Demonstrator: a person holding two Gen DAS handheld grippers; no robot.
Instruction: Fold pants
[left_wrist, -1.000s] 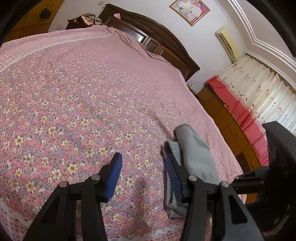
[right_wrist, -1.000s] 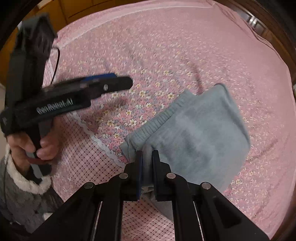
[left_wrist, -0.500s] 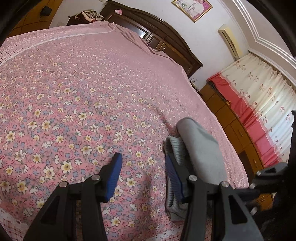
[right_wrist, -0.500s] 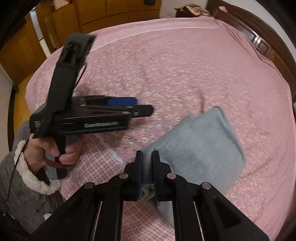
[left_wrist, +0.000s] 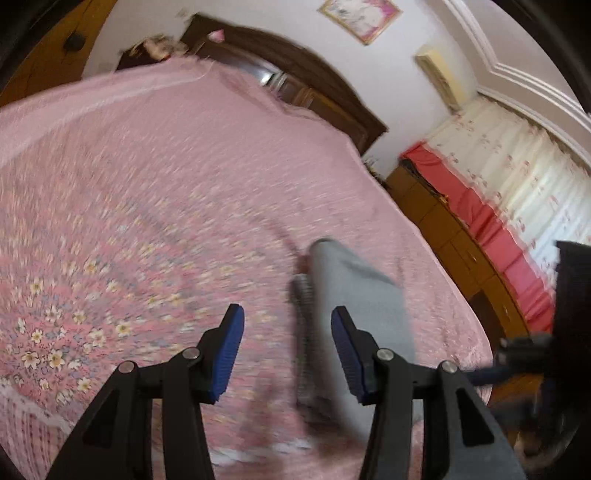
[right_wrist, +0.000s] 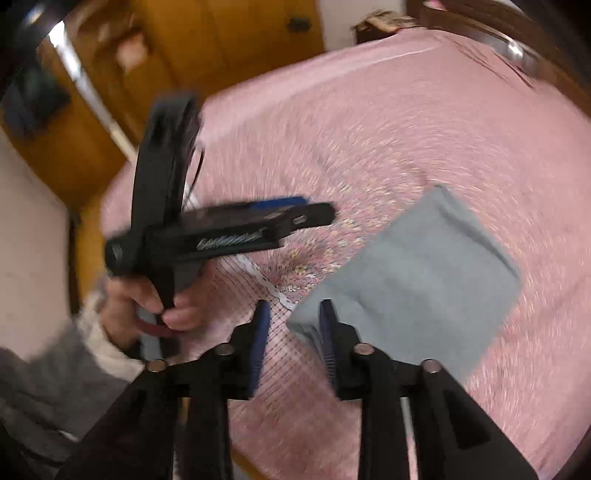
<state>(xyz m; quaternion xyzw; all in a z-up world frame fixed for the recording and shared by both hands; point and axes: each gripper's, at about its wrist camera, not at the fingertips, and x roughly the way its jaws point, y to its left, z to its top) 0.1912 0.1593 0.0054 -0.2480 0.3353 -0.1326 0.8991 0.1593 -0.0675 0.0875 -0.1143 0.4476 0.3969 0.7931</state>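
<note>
The grey pants (right_wrist: 413, 280) lie folded into a compact rectangle on the pink floral bedspread (right_wrist: 424, 140) near the bed's front edge. They also show in the left wrist view (left_wrist: 354, 291), just ahead of the right finger. My right gripper (right_wrist: 293, 314) is open, with the near corner of the pants just in front of its jaws and nothing held. My left gripper (left_wrist: 286, 325) is open and empty above the bedspread (left_wrist: 147, 192), left of the pants. The left gripper also shows in the right wrist view (right_wrist: 229, 229), held by a hand. Both views are motion-blurred.
A dark wooden headboard (left_wrist: 295, 85) stands at the far end of the bed. A wooden cabinet (left_wrist: 454, 236) and red-and-cream curtains (left_wrist: 517, 177) are to the right. Wooden wardrobe doors (right_wrist: 221, 40) stand beyond the bed's left side.
My right gripper has opened and let go of the pants, which now lie on the bed. Both grippers have pulled back and up from the bed.
</note>
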